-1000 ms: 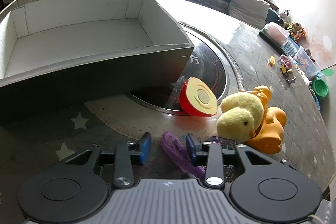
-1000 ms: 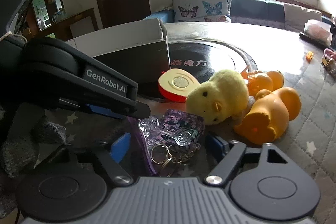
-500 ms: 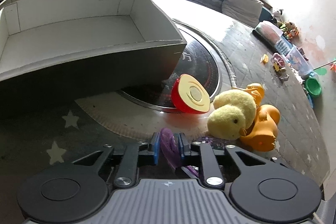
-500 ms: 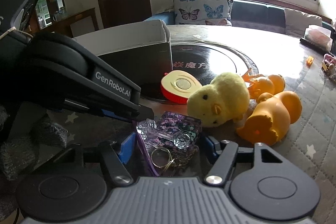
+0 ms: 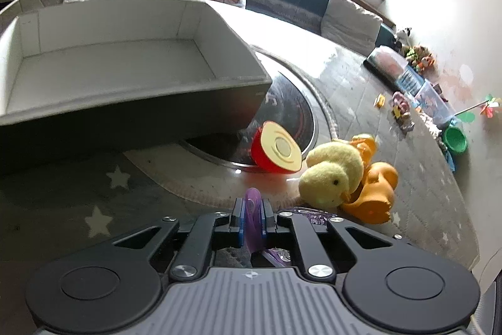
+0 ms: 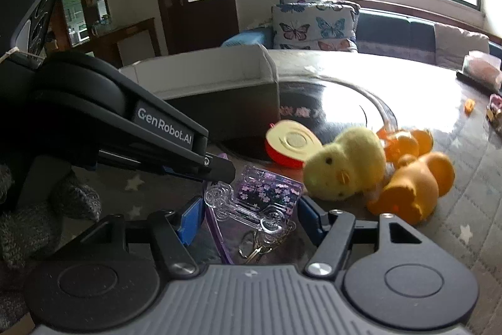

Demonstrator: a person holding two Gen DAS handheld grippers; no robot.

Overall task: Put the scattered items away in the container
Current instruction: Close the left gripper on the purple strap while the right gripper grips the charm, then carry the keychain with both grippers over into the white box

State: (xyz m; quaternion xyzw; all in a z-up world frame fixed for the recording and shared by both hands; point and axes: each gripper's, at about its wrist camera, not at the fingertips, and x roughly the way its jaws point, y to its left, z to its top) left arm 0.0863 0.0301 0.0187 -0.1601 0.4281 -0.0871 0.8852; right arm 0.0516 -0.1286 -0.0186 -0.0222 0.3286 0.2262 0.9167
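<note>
The left claw point(image 5: 252, 217) is closed on a purple plastic strip point(image 5: 253, 203), low over the table point(image 5: 360, 77). The right claw point(image 6: 248, 217) stands wide apart around a clear keychain point(image 6: 251, 203) and grips nothing. Just beyond lie a toy apple half point(image 5: 277, 148), a plush chick point(image 5: 332, 175) and an orange duck point(image 5: 373, 193). The box point(image 5: 109, 68) behind looks empty, so most of the tidying seems left.
</note>
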